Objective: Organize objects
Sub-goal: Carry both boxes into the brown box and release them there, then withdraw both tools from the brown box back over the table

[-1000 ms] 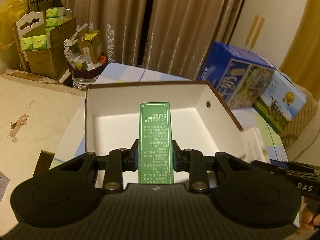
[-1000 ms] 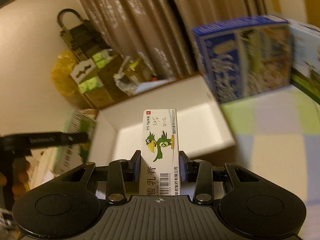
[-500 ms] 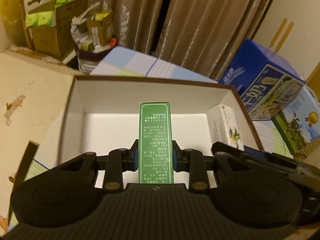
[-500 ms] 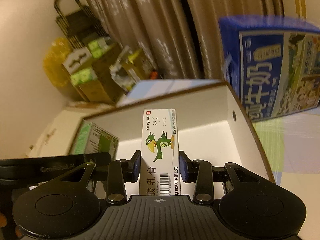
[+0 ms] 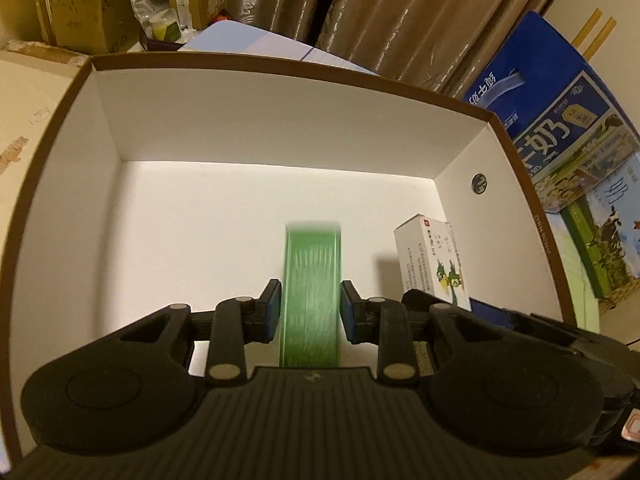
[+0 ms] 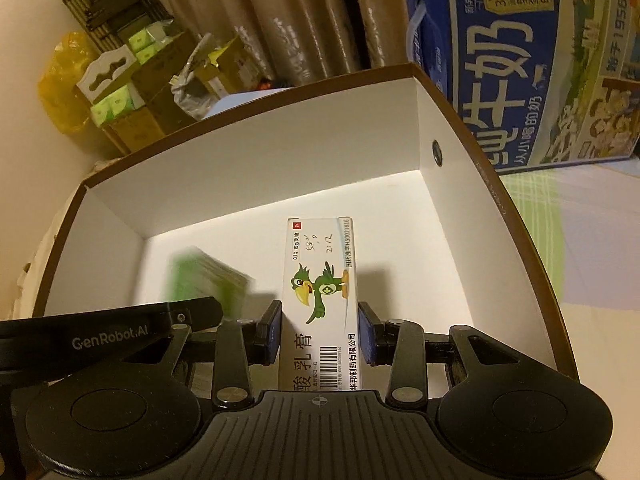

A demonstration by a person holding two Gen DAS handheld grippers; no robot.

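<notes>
Both grippers reach down into a white cardboard box with a brown rim (image 5: 280,120) (image 6: 260,152). A green carton (image 5: 312,288) sits between the pads of my left gripper (image 5: 311,304). The carton is smeared by motion while the fingers are sharp, and thin gaps show at both pads, so the gripper is open. In the right wrist view the green carton (image 6: 204,280) is a blurred, tilted shape above the box floor. My right gripper (image 6: 319,320) is shut on a white ointment carton with a green parrot (image 6: 320,272), which also stands at the right in the left wrist view (image 5: 432,264).
A large blue milk case (image 5: 560,120) (image 6: 520,60) stands just right of the box. Brown curtains (image 5: 380,20) hang behind. Cardboard boxes of green packs (image 5: 80,20) and a yellow bag (image 6: 64,84) crowd the far left. A checked cloth (image 6: 580,240) covers the surface.
Both grippers have dropped from above the rim deep into the white box. The green carton, sharp and firmly held before, is now blurred and slipping out of the left gripper's fingers.
</notes>
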